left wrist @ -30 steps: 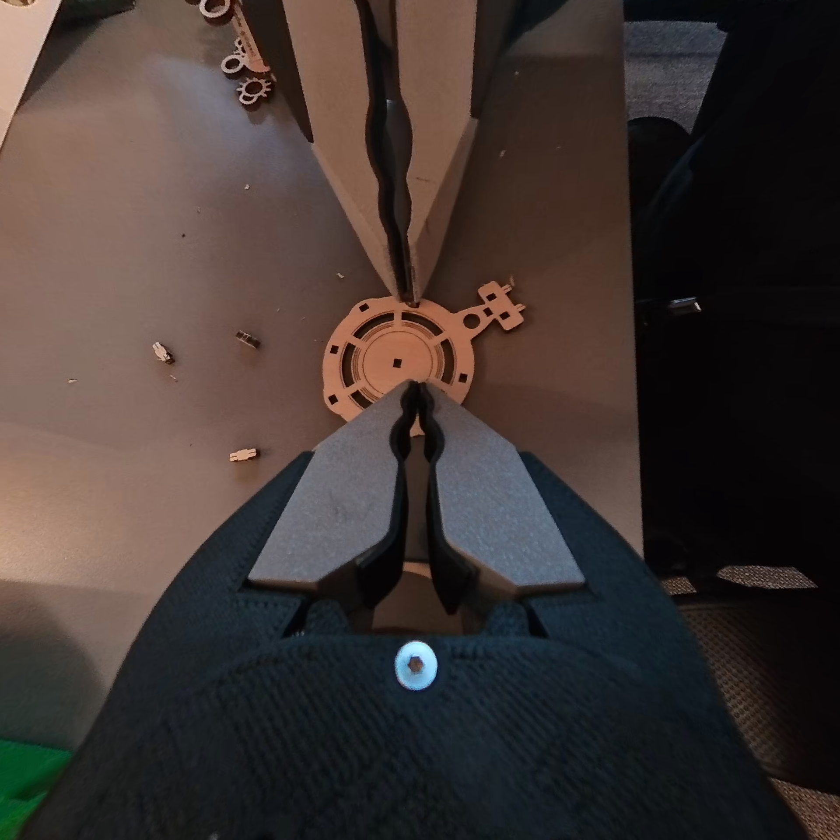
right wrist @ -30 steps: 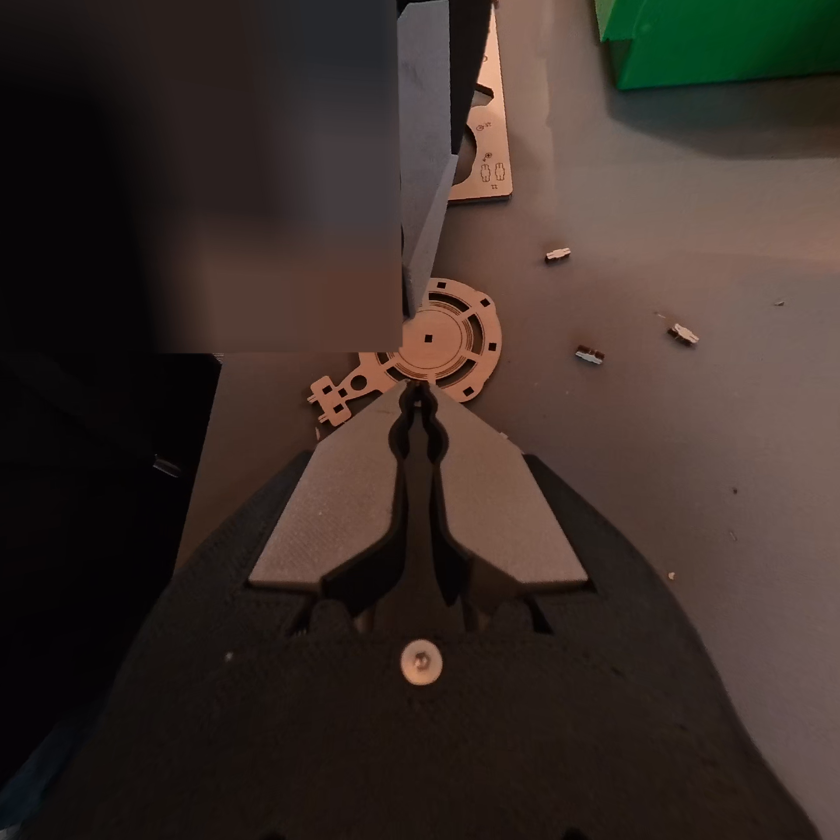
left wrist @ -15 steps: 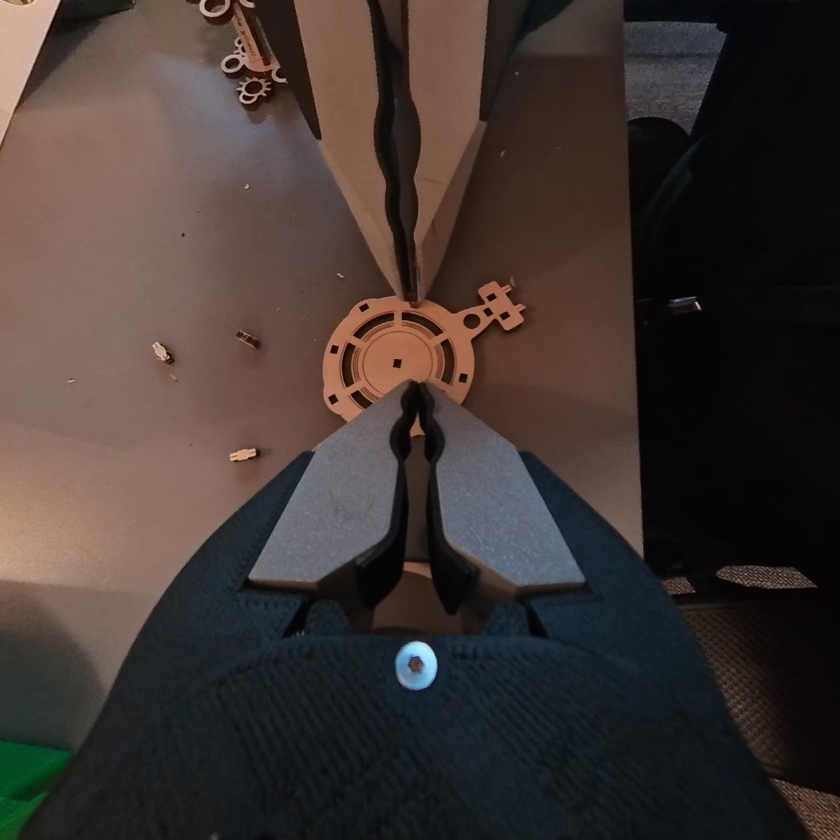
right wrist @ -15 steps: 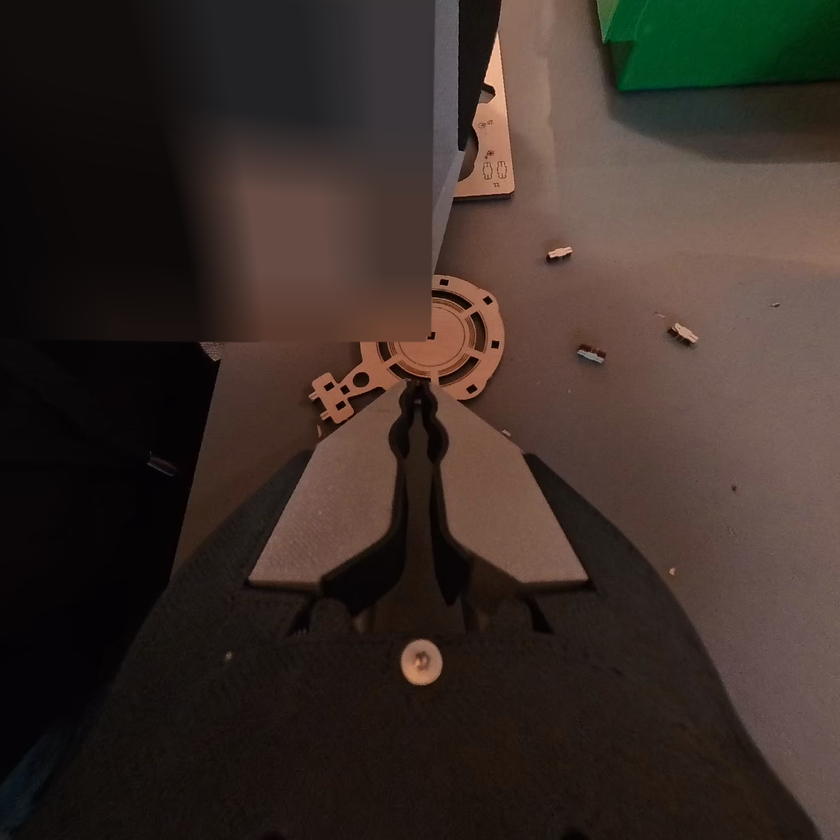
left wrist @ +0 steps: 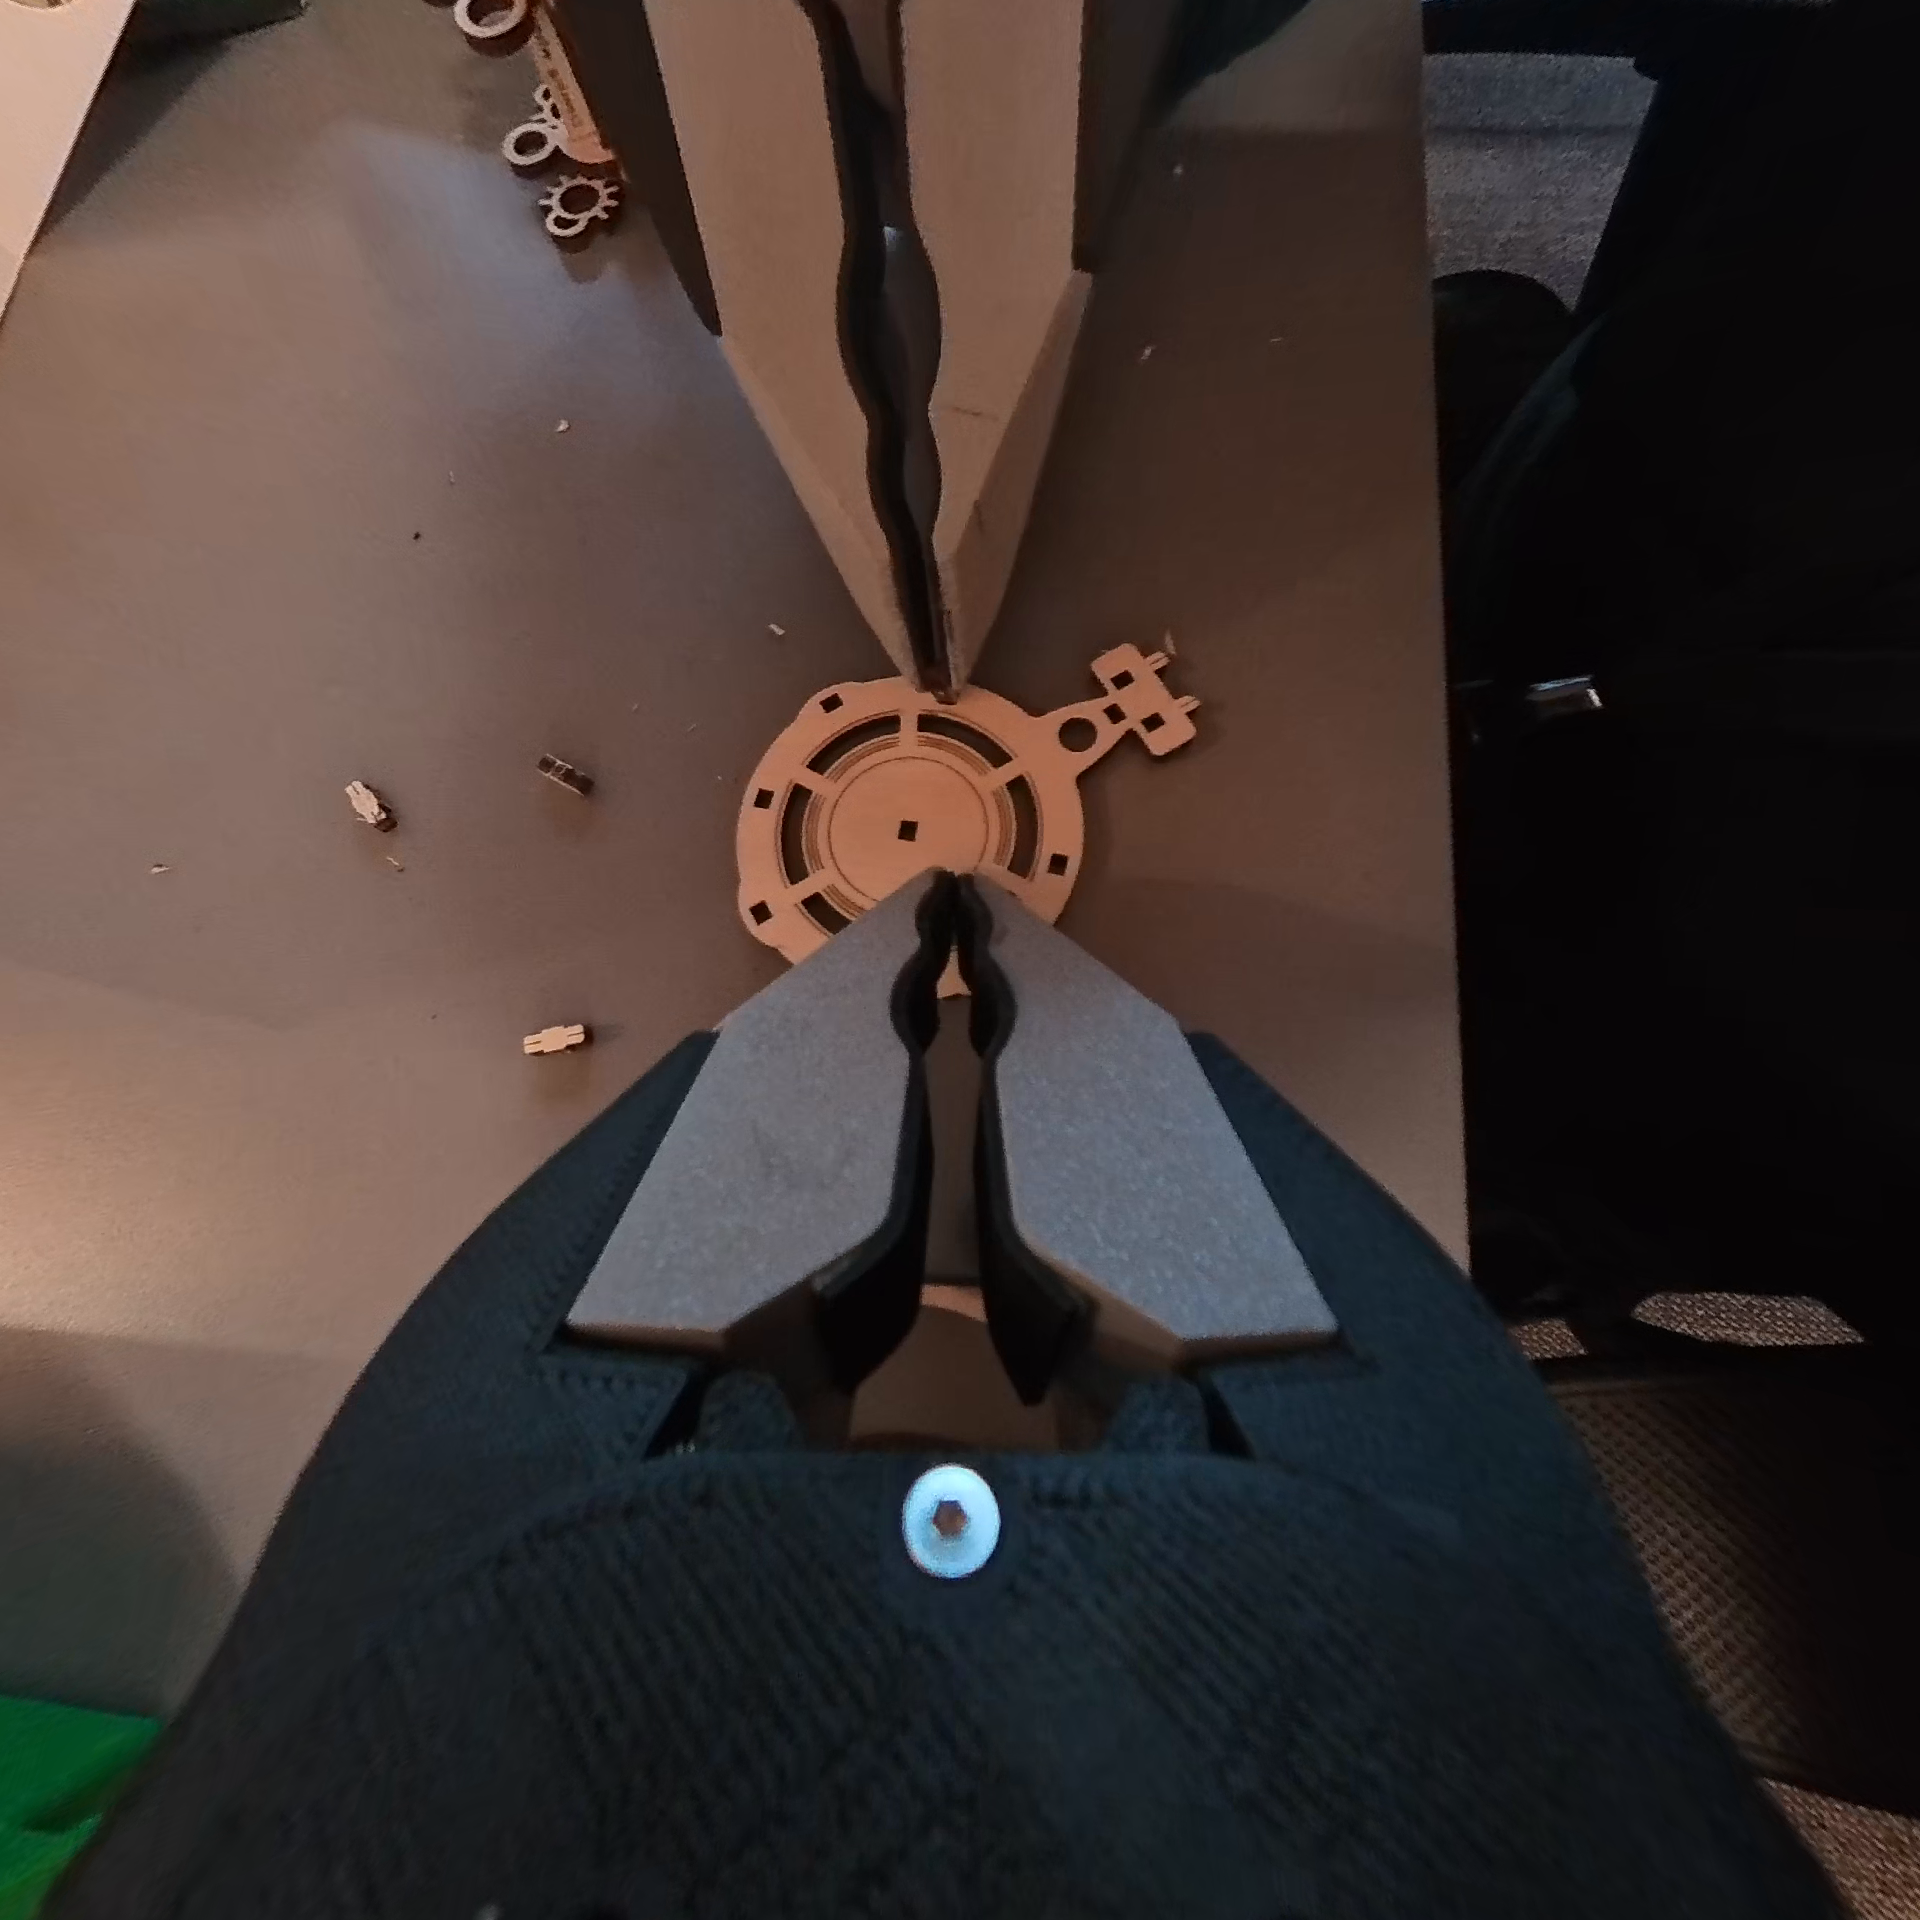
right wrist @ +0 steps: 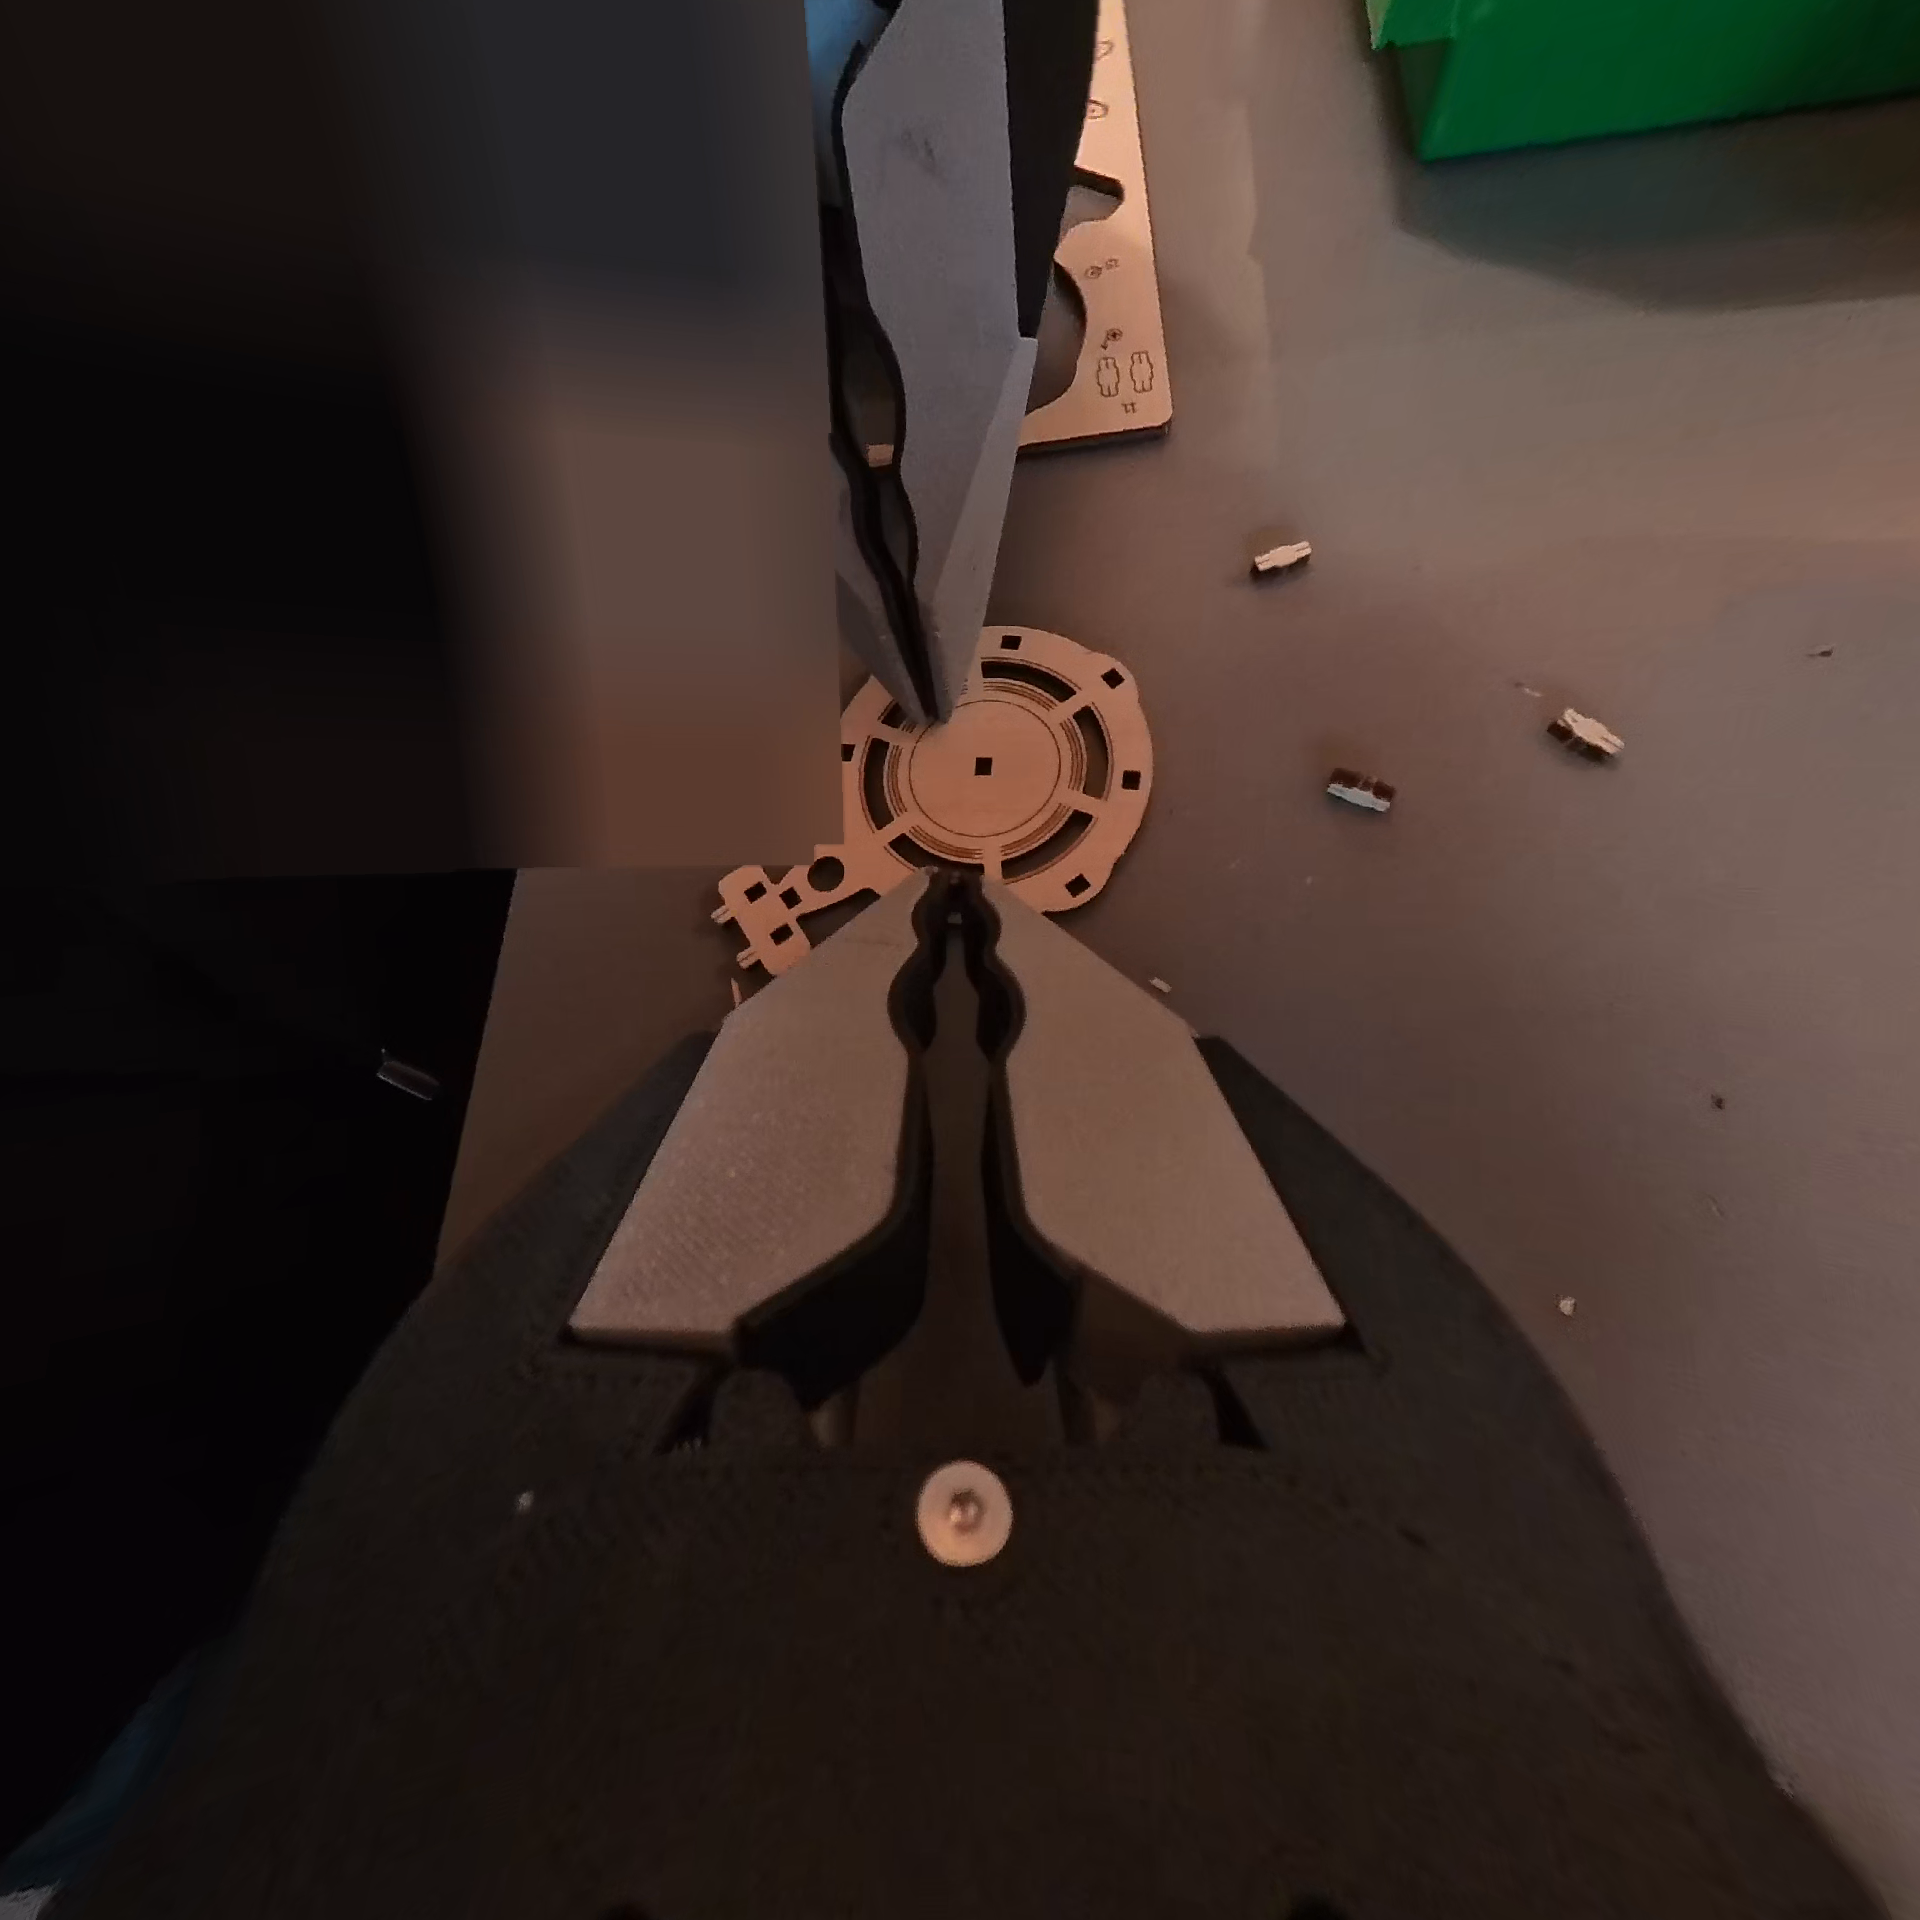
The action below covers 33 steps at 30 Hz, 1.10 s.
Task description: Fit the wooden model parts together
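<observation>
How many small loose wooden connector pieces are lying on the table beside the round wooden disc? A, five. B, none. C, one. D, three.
D: the left wrist view shows three small connector pieces scattered on the gray table to one side of the round wooden disc.

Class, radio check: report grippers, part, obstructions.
Left gripper, right gripper shut, tips on round wooden disc. Disc flat on table. Three small connectors loose alongside.

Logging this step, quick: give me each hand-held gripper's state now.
Left hand-held gripper: closed, tips on the round wooden disc; nothing visibly held.
Right hand-held gripper: closed, tips at the disc's edge; nothing visibly held.
</observation>
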{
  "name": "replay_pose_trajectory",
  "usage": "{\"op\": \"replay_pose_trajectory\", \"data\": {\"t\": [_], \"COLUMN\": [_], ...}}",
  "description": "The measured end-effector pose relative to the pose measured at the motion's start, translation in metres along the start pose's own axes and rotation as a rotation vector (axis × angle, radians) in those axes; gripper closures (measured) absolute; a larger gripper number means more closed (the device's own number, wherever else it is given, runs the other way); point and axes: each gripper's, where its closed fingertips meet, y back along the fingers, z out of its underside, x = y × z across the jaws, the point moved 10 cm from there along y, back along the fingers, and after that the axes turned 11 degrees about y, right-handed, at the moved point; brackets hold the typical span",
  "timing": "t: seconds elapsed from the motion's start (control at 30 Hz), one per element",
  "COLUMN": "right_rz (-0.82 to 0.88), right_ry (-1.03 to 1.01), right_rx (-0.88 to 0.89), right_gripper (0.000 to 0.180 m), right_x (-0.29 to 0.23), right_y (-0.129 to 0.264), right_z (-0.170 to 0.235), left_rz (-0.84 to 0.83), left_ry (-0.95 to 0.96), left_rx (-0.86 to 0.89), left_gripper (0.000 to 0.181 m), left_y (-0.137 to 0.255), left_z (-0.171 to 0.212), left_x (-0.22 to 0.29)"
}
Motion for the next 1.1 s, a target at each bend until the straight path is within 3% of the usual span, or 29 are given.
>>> {"op": "replay_pose_trajectory", "data": {"t": [1.1], "right_rz": [0.002], "right_ry": [0.011], "right_rx": [0.0], "right_gripper": [0.18], "right_x": [-0.002], "right_y": [-0.002], "right_z": [-0.002], "left_rz": [0.071], "left_ry": [0.11], "left_rx": [0.048], "left_gripper": [0.179], "left_y": [0.006], "left_z": [-0.014], "left_x": [-0.011]}}
